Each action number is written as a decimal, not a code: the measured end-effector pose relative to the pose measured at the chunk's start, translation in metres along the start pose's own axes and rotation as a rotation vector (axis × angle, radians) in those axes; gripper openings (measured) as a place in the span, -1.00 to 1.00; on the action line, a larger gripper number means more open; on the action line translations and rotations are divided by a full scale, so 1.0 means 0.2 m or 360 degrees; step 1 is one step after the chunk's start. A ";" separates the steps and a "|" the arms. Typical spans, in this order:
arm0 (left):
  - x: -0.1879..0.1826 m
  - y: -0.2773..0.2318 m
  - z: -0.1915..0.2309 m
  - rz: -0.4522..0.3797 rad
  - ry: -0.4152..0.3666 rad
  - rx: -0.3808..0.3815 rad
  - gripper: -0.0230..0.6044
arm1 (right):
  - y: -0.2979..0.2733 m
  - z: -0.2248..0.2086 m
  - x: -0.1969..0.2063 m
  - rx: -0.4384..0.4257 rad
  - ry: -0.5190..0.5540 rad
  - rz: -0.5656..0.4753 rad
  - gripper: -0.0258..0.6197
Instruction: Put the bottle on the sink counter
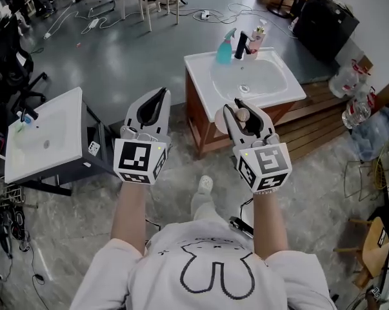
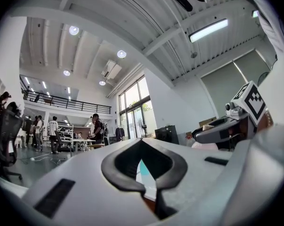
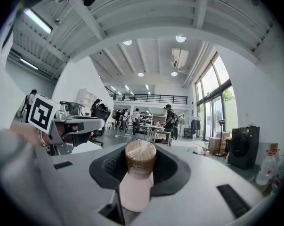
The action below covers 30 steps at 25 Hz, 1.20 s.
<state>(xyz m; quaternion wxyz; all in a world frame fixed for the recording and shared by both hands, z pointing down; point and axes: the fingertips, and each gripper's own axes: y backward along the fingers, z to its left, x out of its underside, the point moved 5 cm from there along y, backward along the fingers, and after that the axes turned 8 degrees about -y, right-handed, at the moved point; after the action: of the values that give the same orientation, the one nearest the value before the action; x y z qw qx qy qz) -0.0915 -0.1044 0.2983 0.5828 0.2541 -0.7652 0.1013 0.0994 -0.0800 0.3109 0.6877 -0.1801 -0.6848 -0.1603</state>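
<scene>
In the head view my right gripper (image 1: 240, 108) is shut on a pale pink bottle (image 1: 242, 116) with a brown cap, held level above the floor just in front of the sink counter (image 1: 291, 90). The right gripper view shows the bottle (image 3: 136, 185) lying between the jaws of the right gripper (image 3: 140, 147), cap end forward. The counter is a white basin top on a wooden cabinet, bearing a teal spray bottle (image 1: 224, 48), a black tap (image 1: 242, 44) and a pink dispenser (image 1: 256, 39). My left gripper (image 1: 160, 94) hangs to the left of the cabinet. Its jaws meet with nothing between them, and the left gripper (image 2: 141, 141) looks the same in its own view.
A second white basin (image 1: 42, 134) on a dark stand sits at the left, an office chair (image 1: 10, 60) behind it. A wooden platform (image 1: 323, 118) and water jugs (image 1: 349, 82) lie right of the counter. Cables trail on the grey floor (image 1: 129, 50).
</scene>
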 end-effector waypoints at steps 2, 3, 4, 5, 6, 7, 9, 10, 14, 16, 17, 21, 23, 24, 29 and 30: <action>0.02 -0.09 0.02 0.0014 -0.0004 -0.0007 -0.90 | -0.08 -0.07 -0.01 -0.0009 -0.0008 -0.0001 -0.53; 0.04 -0.14 0.04 0.0023 -0.0002 -0.0011 -0.90 | -0.12 -0.11 -0.01 -0.0014 -0.0010 -0.0001 -0.53; 0.05 -0.19 0.05 0.0030 -0.0001 -0.0016 -0.90 | -0.17 -0.15 -0.01 -0.0021 -0.0010 0.0001 -0.53; 0.07 -0.24 0.07 0.0035 0.0000 -0.0022 -0.90 | -0.21 -0.18 -0.01 -0.0028 -0.0008 0.0004 -0.53; 0.08 -0.29 0.08 0.0038 0.0000 -0.0027 -0.90 | -0.26 -0.22 -0.02 -0.0036 -0.0006 0.0007 -0.53; 0.09 -0.34 0.10 0.0041 -0.0001 -0.0030 -0.90 | -0.30 -0.26 -0.02 -0.0042 -0.0005 0.0011 -0.53; 0.11 -0.45 0.12 0.0047 -0.0005 -0.0034 -0.90 | -0.40 -0.34 -0.02 -0.0051 -0.0008 0.0018 -0.53; 0.12 -0.51 0.13 0.0051 -0.0007 -0.0036 -0.90 | -0.44 -0.38 -0.02 -0.0055 -0.0009 0.0021 -0.53; 0.19 -0.71 0.19 0.0073 -0.0001 -0.0053 -0.90 | -0.63 -0.53 -0.03 -0.0078 -0.0006 0.0035 -0.53; 0.22 -0.81 0.22 0.0088 0.0006 -0.0067 -0.90 | -0.72 -0.59 -0.02 -0.0099 -0.0003 0.0055 -0.53; 0.24 -0.85 0.23 0.0094 0.0009 -0.0074 -0.90 | -0.77 -0.63 -0.01 -0.0111 -0.0002 0.0066 -0.53; 0.31 -1.01 0.28 0.0121 0.0018 -0.0101 -0.90 | -0.95 -0.74 0.01 -0.0146 -0.0005 0.0093 -0.53; 0.34 -1.06 0.30 0.0144 0.0022 -0.0115 -0.90 | -1.02 -0.78 0.03 -0.0169 -0.0012 0.0106 -0.53; 0.36 -1.08 0.30 0.0157 0.0023 -0.0121 -0.90 | -1.05 -0.79 0.04 -0.0180 -0.0017 0.0113 -0.53; 0.43 -1.15 0.33 0.0208 0.0024 -0.0146 -0.90 | -1.19 -0.86 0.09 -0.0210 -0.0035 0.0141 -0.53; 0.44 -1.15 0.34 0.0215 0.0028 -0.0153 -0.90 | -1.22 -0.87 0.10 -0.0214 -0.0035 0.0149 -0.53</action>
<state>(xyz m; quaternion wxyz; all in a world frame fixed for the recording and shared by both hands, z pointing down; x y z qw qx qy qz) -0.0482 -0.3551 0.3285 0.5929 0.1726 -0.7794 0.1057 0.1396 -0.3753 0.3385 0.6732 -0.2595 -0.6708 -0.1717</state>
